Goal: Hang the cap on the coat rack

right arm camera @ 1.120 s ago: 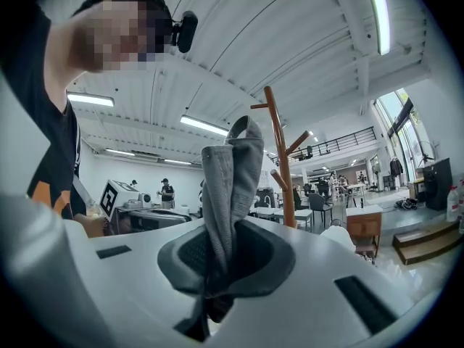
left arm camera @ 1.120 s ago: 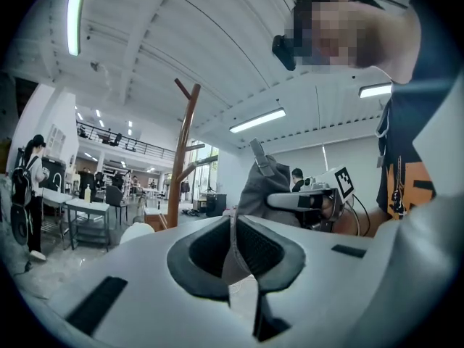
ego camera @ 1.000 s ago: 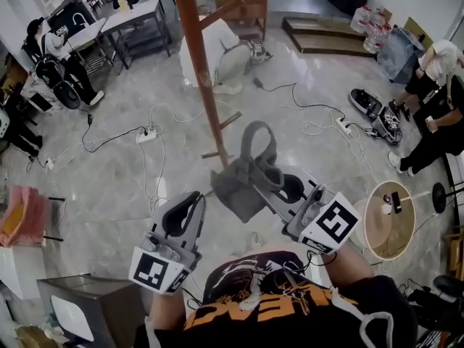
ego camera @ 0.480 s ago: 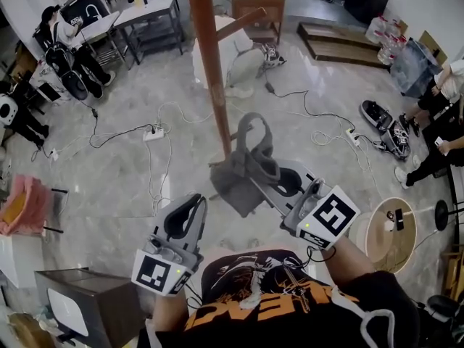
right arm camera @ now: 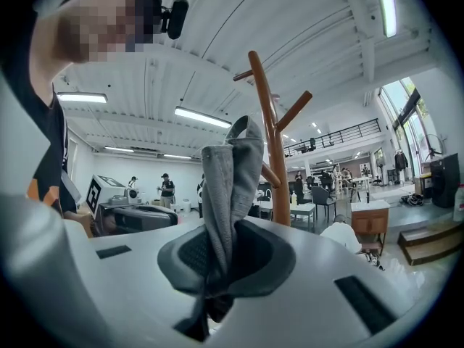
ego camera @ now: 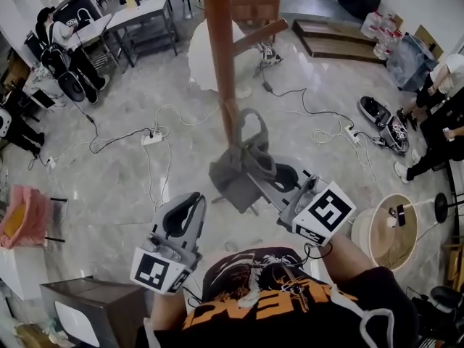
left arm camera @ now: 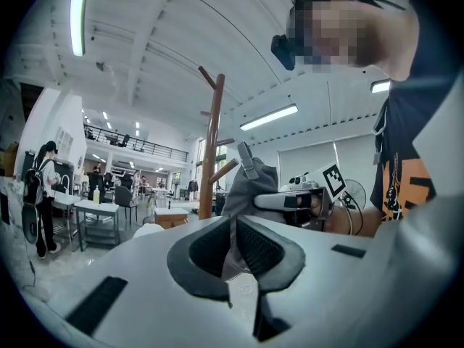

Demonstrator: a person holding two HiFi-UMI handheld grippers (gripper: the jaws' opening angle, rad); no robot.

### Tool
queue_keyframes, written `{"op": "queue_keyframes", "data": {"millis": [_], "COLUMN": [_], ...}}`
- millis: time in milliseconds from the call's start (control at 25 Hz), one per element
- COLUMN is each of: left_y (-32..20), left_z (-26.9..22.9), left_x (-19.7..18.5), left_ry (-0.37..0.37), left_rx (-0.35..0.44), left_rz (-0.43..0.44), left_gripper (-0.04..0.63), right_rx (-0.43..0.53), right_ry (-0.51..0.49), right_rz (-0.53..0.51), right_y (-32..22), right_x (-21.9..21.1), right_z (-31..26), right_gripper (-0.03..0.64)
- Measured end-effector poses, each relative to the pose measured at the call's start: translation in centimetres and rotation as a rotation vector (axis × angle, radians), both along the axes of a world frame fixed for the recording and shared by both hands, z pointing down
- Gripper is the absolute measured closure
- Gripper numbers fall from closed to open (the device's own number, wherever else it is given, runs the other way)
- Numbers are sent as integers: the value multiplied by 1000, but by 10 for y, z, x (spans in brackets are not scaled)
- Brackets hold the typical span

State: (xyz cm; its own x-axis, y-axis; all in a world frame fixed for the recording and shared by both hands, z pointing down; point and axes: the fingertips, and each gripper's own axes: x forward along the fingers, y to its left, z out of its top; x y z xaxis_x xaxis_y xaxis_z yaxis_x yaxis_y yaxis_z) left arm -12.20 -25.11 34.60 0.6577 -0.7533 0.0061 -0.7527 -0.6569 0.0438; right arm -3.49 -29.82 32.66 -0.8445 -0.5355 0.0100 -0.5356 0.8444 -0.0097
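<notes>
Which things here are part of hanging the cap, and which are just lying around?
In the job: grey cap, coat rack, right gripper clamped on it.
Lying about: power strip, round table, wooden cabinet, pink item.

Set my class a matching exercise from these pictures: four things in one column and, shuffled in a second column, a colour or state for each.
Column one
1. cap
2. rack
3. left gripper
4. right gripper

Column two
a. fingers together, nothing between them
b. grey
c. fingers clamped on the cap
d. brown

Pairs: 1-b, 2-d, 3-a, 4-c
</notes>
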Motion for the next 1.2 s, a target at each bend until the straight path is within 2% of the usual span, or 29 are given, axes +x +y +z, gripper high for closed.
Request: {"op": "queue_keyframes", "data": {"millis": [360,1200], "left_y": [-30,-32], "left_z": [0,4], "left_x": [-12,-31], "left_ry": [0,-3], "left_rx": [-22,-30], "left_rz": [17,-29], "left_gripper": [549,549], "right_rx": [-10,-26], "right_ry": [29,48], "right_rz": [35,77], "right_y": [-37,-76], "right_x": [-12,-17], "right_z": [7,46], "right_gripper": [578,578]}}
